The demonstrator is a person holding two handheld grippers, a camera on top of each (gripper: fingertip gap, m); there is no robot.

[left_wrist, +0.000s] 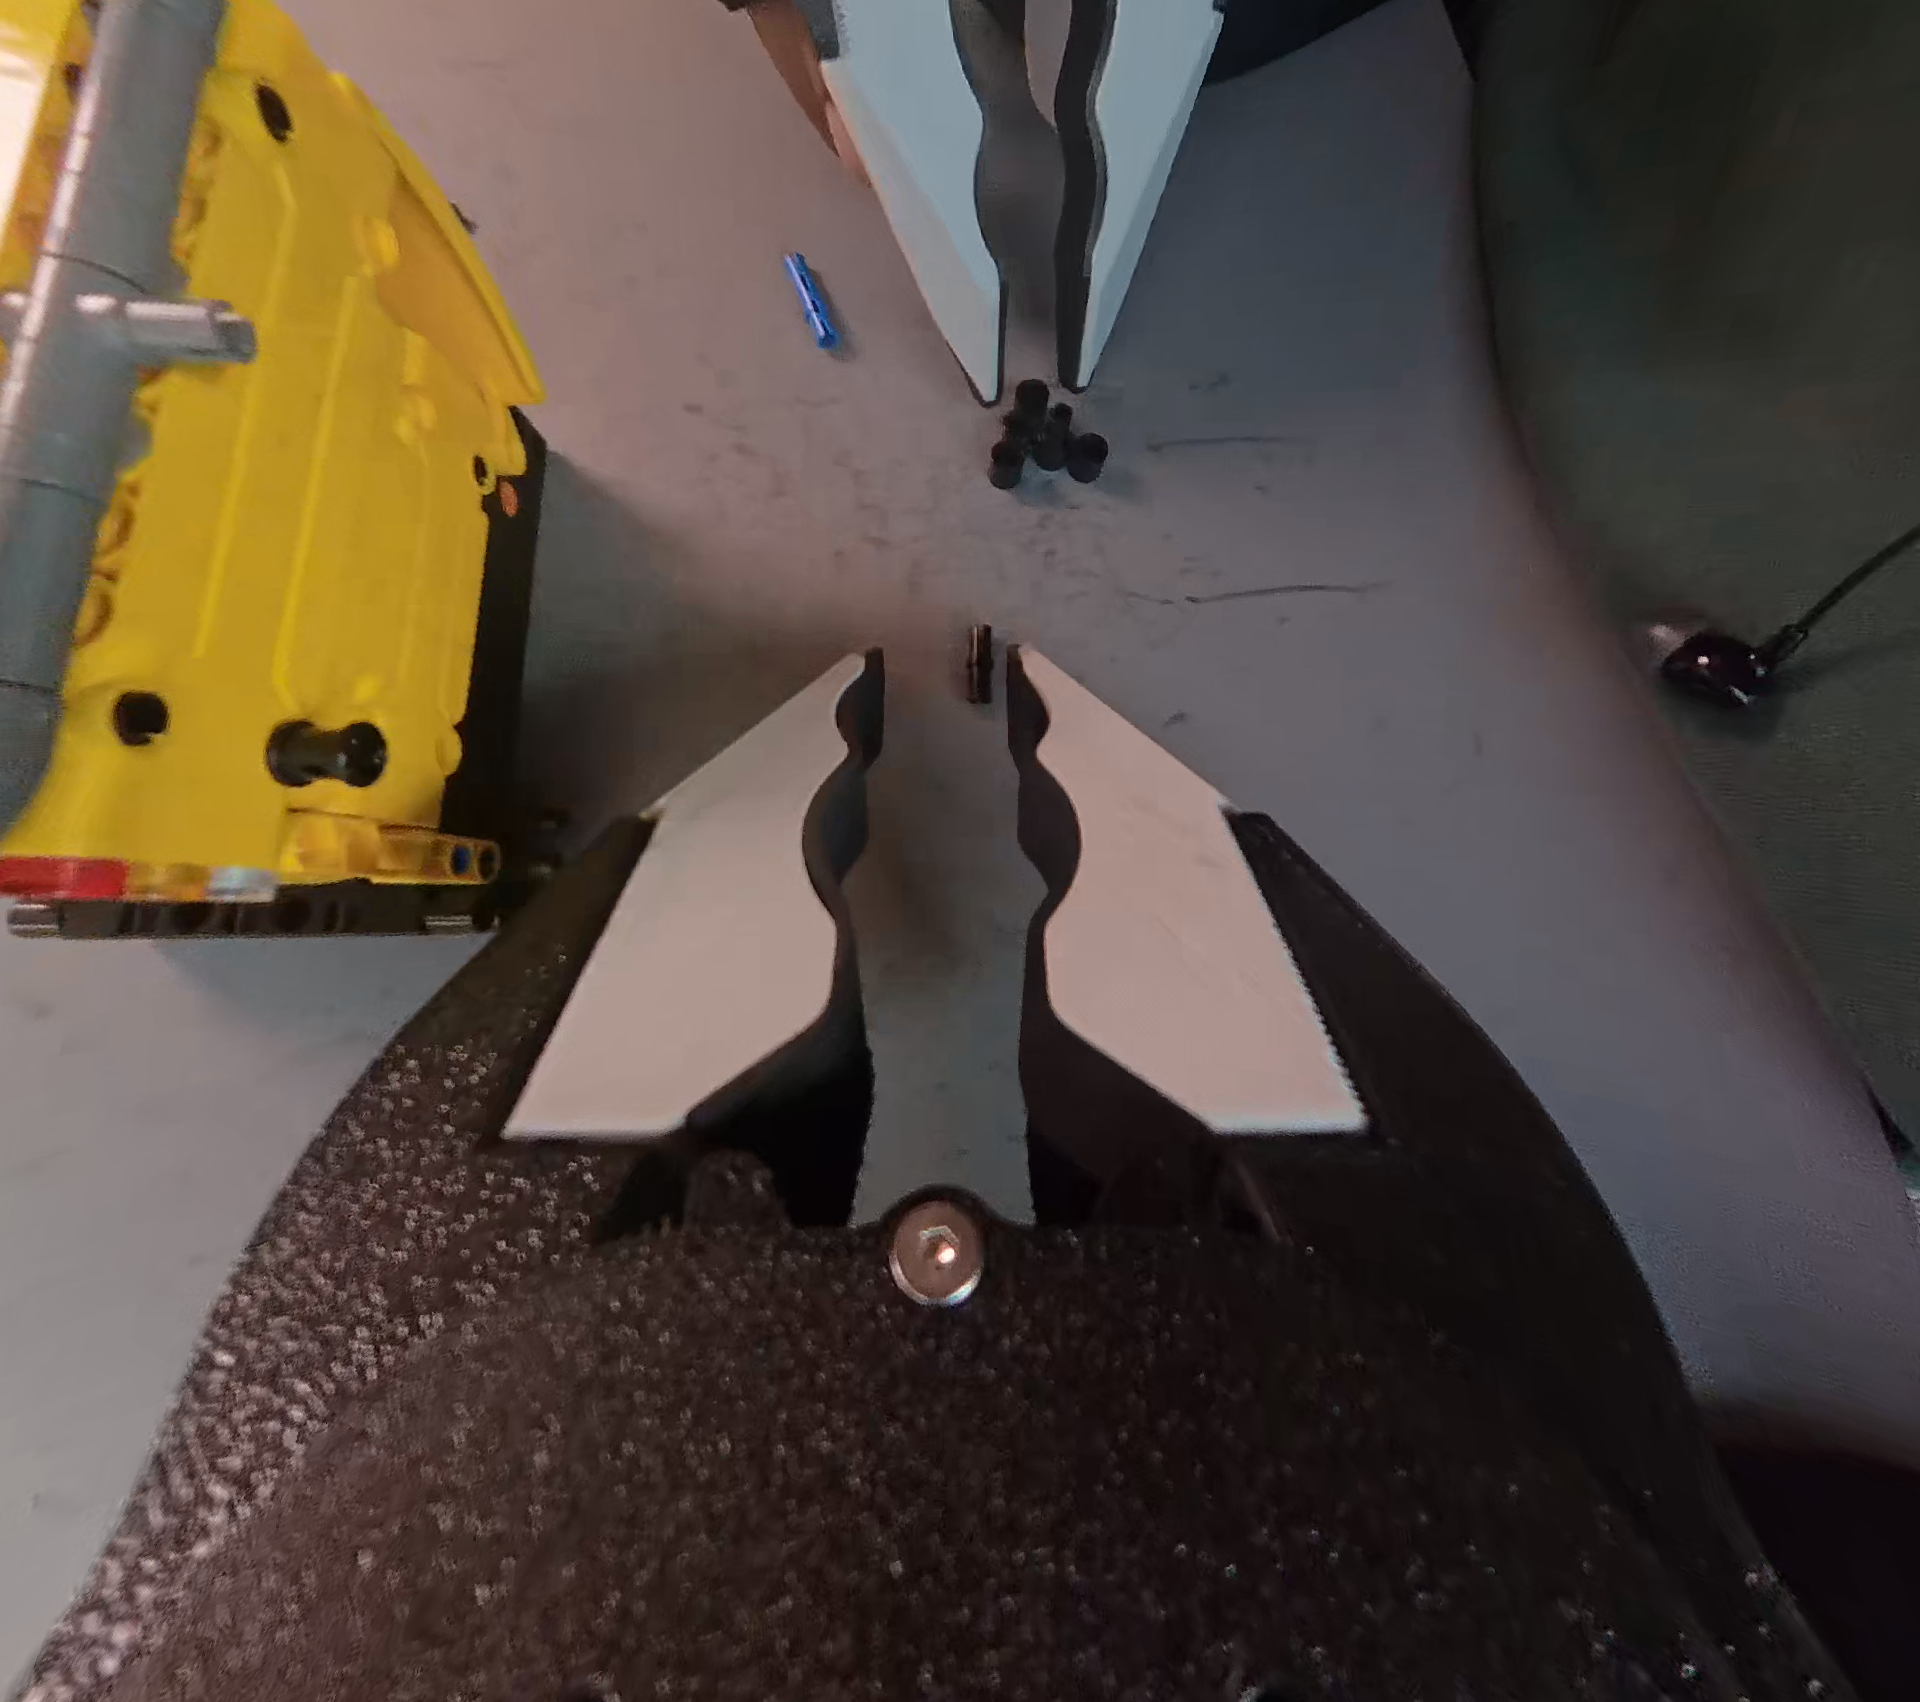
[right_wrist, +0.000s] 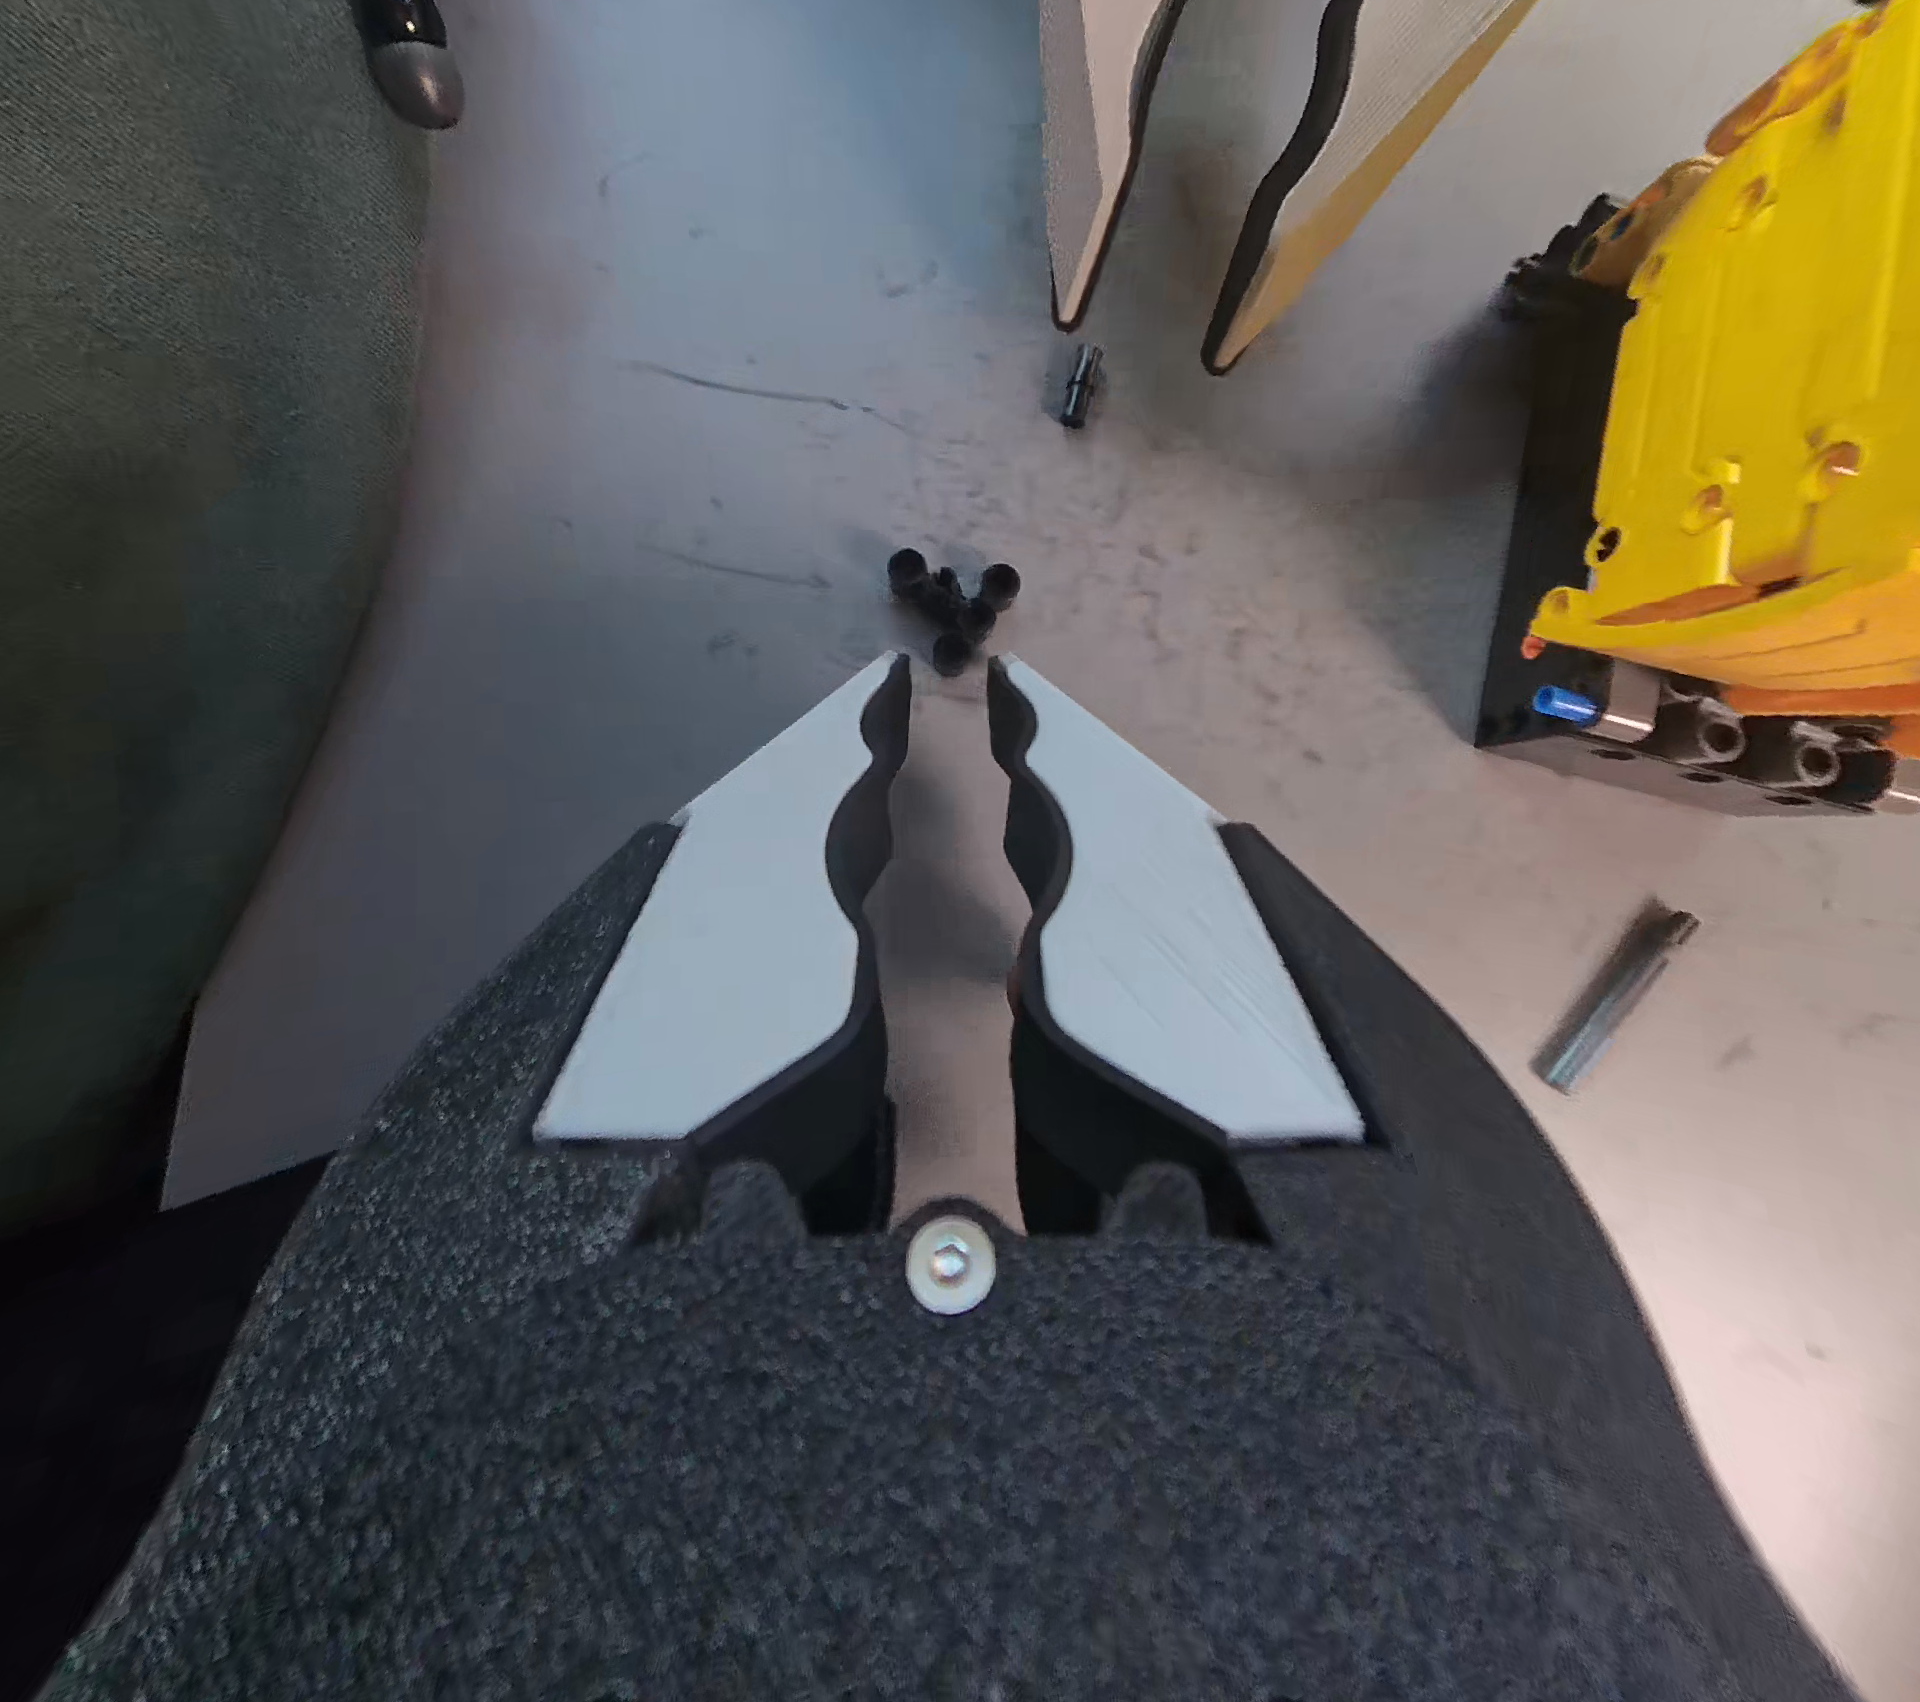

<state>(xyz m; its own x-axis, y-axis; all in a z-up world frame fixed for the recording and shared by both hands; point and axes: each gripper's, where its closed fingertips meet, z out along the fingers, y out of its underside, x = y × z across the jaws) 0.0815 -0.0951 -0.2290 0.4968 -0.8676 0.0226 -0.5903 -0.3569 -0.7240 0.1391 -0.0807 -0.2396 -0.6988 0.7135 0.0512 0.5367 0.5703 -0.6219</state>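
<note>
My left gripper (left_wrist: pixel 943 665) is open. A single small black pin (left_wrist: pixel 977 663) lies on the grey table between its fingertips, close to the right-hand finger and not gripped. My right gripper (right_wrist: pixel 948 670) is open with a narrow gap, its tips just short of a small heap of black pins (right_wrist: pixel 956 603). The two grippers face each other. The right gripper (left_wrist: pixel 1034 390) comes in from the top of the left wrist view, at the heap (left_wrist: pixel 1044 447). The left gripper (right_wrist: pixel 1143 343) shows at the top of the right wrist view, with the single pin (right_wrist: pixel 1081 385) at its tips.
A yellow brick-built model (left_wrist: pixel 291 530) with a grey tube frame (left_wrist: pixel 94 250) stands to my left gripper's left; it also shows in the right wrist view (right_wrist: pixel 1766 457). A blue pin (left_wrist: pixel 810 299) and a grey axle (right_wrist: pixel 1610 998) lie loose. A black cabled object (right_wrist: pixel 410 31) sits by dark fabric. Left tips to right tips: about 7 centimeters.
</note>
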